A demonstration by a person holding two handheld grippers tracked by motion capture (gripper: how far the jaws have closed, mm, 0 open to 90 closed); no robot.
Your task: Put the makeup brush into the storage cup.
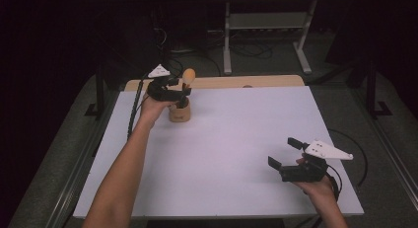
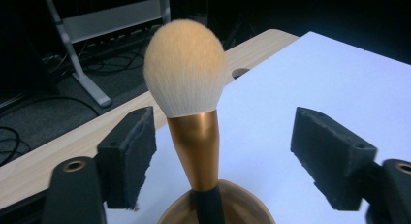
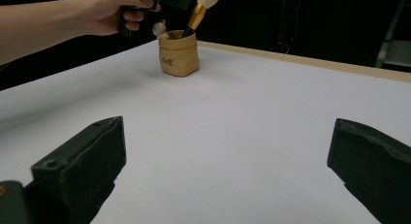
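Left gripper view: brush (image 2: 186, 83) stands between open jaws, nearer one, untouched.

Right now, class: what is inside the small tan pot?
A makeup brush stands in the pot, dark handle down, cream bristles up. A second small pale brush tip pokes out. The pot's bottom is hidden.

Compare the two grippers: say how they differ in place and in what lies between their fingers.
The left gripper is held at the far left of the table, over the small tan pot; the right gripper is held near the front right edge. The left gripper's fingers stand either side of the makeup brush in the pot without touching it; the right gripper's fingers have nothing but bare table between them. Both are open, black, and hand-held.
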